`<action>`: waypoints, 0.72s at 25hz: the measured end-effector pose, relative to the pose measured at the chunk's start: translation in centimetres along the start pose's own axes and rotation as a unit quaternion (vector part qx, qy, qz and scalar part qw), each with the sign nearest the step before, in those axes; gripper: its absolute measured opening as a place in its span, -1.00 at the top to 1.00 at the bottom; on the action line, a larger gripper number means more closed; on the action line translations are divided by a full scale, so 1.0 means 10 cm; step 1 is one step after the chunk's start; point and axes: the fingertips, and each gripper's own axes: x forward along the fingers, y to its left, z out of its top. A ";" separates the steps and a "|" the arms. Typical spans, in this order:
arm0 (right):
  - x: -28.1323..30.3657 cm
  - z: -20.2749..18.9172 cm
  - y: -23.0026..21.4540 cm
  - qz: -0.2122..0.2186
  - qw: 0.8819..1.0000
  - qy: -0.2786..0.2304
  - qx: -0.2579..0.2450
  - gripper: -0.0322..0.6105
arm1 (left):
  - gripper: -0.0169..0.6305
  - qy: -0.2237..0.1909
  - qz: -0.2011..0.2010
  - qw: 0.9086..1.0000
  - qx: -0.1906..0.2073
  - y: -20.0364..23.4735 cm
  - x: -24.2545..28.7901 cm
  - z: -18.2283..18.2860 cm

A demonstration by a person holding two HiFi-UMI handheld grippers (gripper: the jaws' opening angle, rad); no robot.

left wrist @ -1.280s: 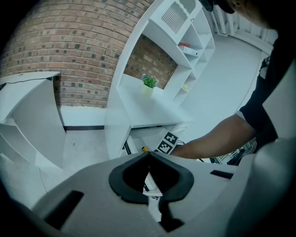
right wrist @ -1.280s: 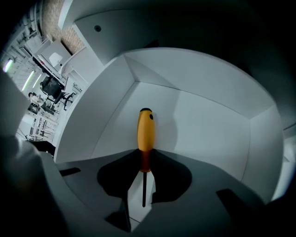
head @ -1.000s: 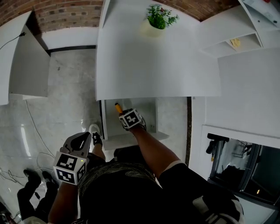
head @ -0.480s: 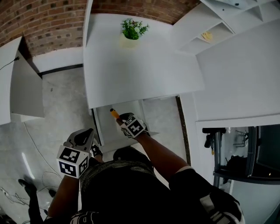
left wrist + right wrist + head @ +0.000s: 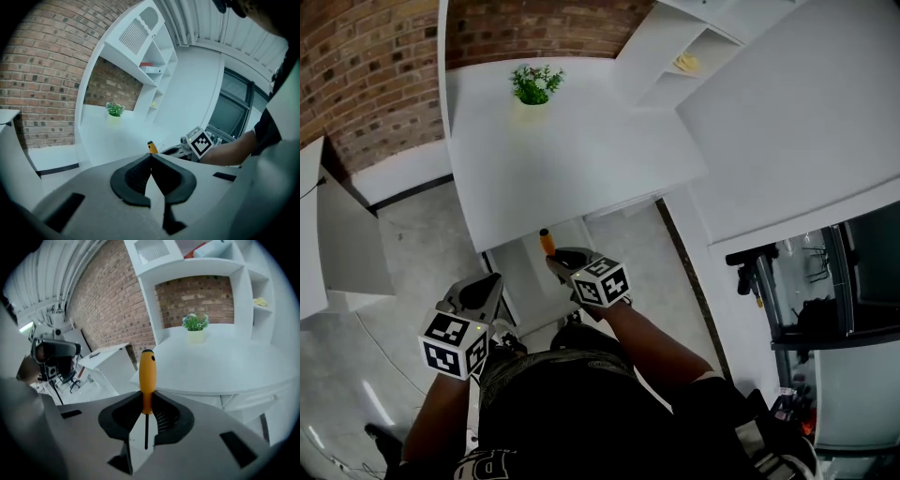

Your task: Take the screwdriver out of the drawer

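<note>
My right gripper (image 5: 555,258) (image 5: 146,408) is shut on the screwdriver (image 5: 147,385), whose orange handle (image 5: 547,241) sticks up past the jaws and whose thin dark shaft runs back between them. It is held just in front of the white desk's (image 5: 572,150) near edge, above the open white drawer (image 5: 522,272). My left gripper (image 5: 481,292) (image 5: 150,161) hangs lower left beside the drawer, jaws closed together with nothing in them. In the left gripper view the right gripper's marker cube (image 5: 201,142) and the orange handle tip (image 5: 152,147) show ahead.
A small potted plant (image 5: 533,86) stands at the back of the desk. White shelving (image 5: 675,56) rises at right, a brick wall (image 5: 366,75) behind. Another white table (image 5: 328,234) is at left. Dark equipment (image 5: 806,300) stands at right on the grey floor.
The head view has swung, shifting the desk and plant leftward. My right gripper stays shut on the screwdriver and now sits higher, by the desk edge rather than down in the drawer.
</note>
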 end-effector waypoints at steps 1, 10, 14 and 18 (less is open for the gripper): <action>-0.09 0.08 0.03 0.006 1.000 -0.022 0.017 0.68 | 0.90 -0.007 -0.005 1.000 0.000 -0.05 -0.01 0.06; -0.91 0.62 0.28 0.061 0.981 -0.159 0.096 0.68 | 0.90 -0.059 0.002 0.998 0.008 -0.40 -0.16 0.45; -1.28 0.76 0.35 0.111 0.964 -0.200 0.133 0.68 | 0.90 -0.071 0.011 0.997 0.013 -0.67 -0.15 0.53; -1.67 0.79 0.38 0.140 0.957 -0.224 0.122 0.68 | 0.90 -0.090 0.025 0.996 0.012 -1.00 -0.11 0.59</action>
